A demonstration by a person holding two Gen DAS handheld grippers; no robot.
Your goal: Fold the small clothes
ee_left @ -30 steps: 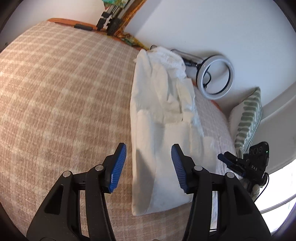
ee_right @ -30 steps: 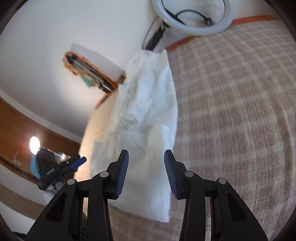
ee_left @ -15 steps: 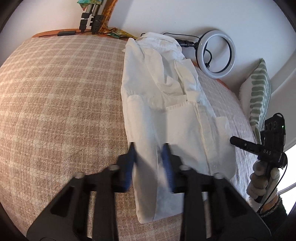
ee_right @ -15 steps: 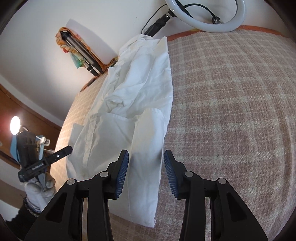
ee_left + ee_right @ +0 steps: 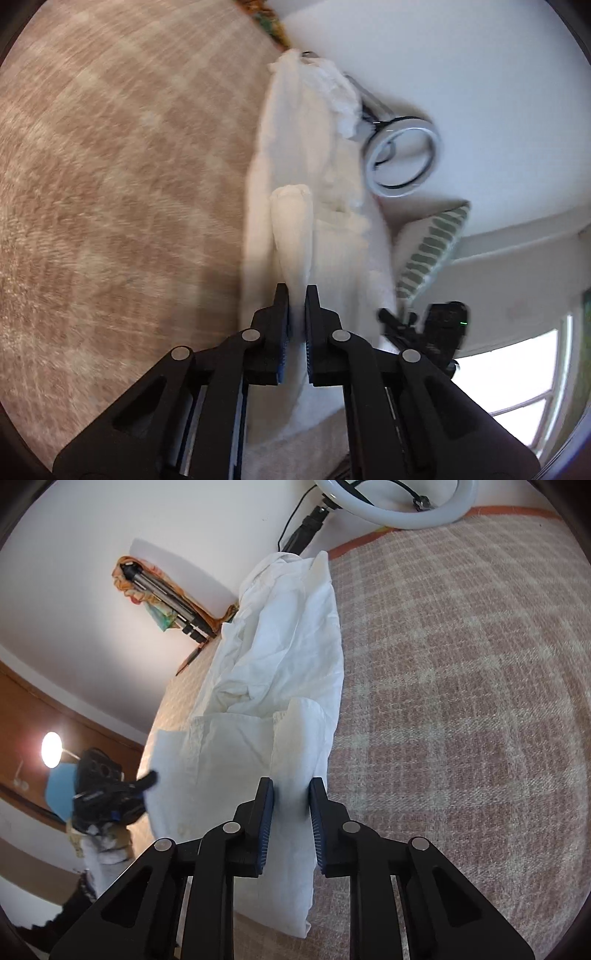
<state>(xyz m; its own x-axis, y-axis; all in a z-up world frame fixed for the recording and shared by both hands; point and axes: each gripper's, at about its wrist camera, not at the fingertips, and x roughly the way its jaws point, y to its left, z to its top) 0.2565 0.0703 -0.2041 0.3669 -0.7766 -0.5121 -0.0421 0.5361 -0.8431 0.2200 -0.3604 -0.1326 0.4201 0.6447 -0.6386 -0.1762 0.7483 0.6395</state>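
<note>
A white shirt (image 5: 295,229) lies lengthwise on a brown checked bedspread (image 5: 110,184). My left gripper (image 5: 295,291) is shut on a fold of the shirt near its hem, and the cloth rises from between the blue pads; this view is blurred by motion. In the right wrist view the shirt (image 5: 280,646) lies flat, with one side folded over the front. My right gripper (image 5: 291,786) straddles that folded side edge. Its jaws are closing with cloth between them, and the pads still stand a little apart.
A ring light (image 5: 399,506) on a stand leans on the wall beyond the shirt's collar. A folded tripod (image 5: 166,594) lies at the far bed edge. A green striped pillow (image 5: 432,247) is beside the shirt. The bedspread (image 5: 461,701) stretches wide to the right.
The left gripper has come down onto the shirt's hem and shut on a fold of it. The right gripper's jaws have narrowed around the folded side edge.
</note>
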